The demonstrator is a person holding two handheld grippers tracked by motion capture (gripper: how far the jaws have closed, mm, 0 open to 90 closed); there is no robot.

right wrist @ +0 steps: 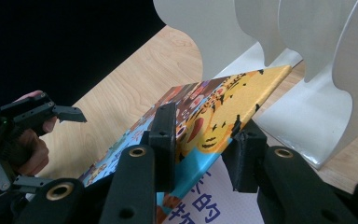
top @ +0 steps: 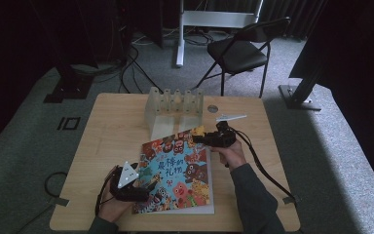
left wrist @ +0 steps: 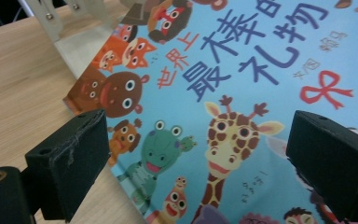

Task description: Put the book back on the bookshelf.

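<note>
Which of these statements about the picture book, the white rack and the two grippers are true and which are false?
1. The right gripper is closed on a corner of the picture book. True.
2. The book cover is lifted at that corner. True; it tilts up toward the white rack.
3. The left gripper is clamped shut on the book. False; its jaws stand wide apart over the cover.
4. The book stands upright in the rack. False; it lies on the wooden table in front of the rack.
5. A black chair stands beyond the table. True.
</note>
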